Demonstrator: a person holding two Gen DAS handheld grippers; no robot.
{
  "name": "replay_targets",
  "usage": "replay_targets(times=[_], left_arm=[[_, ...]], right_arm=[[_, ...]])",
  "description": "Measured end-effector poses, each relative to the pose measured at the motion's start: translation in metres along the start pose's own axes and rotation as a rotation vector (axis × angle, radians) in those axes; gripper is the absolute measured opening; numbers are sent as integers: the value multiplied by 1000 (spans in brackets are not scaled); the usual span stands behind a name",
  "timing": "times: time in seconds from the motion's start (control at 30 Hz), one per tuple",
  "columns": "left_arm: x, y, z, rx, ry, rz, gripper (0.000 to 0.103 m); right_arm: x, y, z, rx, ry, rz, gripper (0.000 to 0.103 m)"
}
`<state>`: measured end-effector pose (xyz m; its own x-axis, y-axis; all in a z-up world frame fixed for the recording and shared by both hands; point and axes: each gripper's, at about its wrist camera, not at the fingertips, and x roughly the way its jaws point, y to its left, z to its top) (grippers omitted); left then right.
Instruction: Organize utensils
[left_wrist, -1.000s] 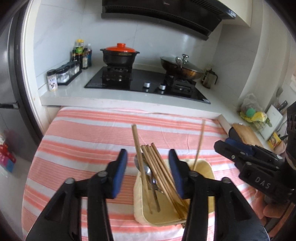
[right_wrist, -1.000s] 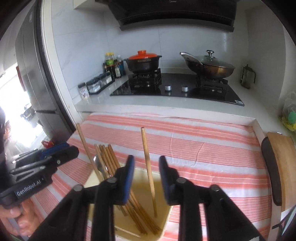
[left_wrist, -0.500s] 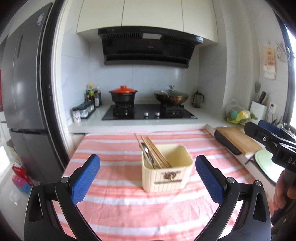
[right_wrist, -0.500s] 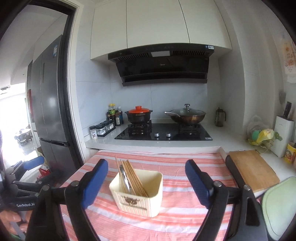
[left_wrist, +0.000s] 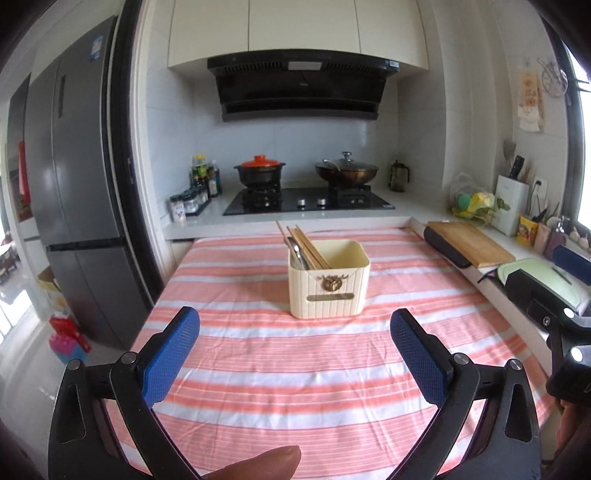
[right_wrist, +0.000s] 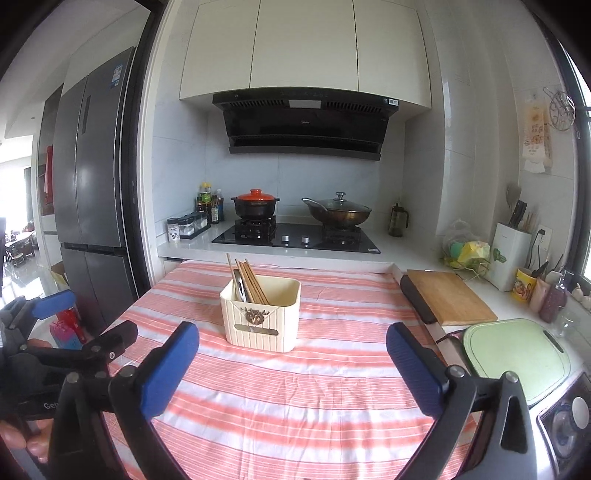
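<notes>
A cream utensil holder (left_wrist: 328, 280) stands on the striped tablecloth (left_wrist: 295, 369). It holds several wooden chopsticks (left_wrist: 308, 246) and a metal spoon (left_wrist: 297, 253), all leaning to its left side. The holder also shows in the right wrist view (right_wrist: 260, 314) with the chopsticks (right_wrist: 253, 280). My left gripper (left_wrist: 295, 326) is wide open and empty, well back from the holder. My right gripper (right_wrist: 291, 341) is wide open and empty, also back from the holder.
A stove (left_wrist: 306, 199) with a red-lidded pot (left_wrist: 260, 173) and a wok (left_wrist: 345, 171) stands behind the table. A wooden cutting board (right_wrist: 447, 295) and a green board (right_wrist: 517, 354) lie on the right counter. A fridge (left_wrist: 74, 203) stands at the left.
Both grippers have opened wide and pulled up and back from the holder. The chopsticks they were over a second ago now rest in the holder.
</notes>
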<state>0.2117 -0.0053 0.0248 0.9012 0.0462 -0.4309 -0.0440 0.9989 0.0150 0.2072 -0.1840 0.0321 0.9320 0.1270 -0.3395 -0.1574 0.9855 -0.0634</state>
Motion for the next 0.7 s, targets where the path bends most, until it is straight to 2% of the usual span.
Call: replay_targets(times=[0.2, 0.7], left_arm=[[-23, 2, 8, -14, -48, 56, 103], [-41, 10, 11, -53, -63, 56, 103]], right_arm=[[-24, 5, 2, -10, -24, 13, 103], [-47, 11, 6, -17, -50, 35, 103]])
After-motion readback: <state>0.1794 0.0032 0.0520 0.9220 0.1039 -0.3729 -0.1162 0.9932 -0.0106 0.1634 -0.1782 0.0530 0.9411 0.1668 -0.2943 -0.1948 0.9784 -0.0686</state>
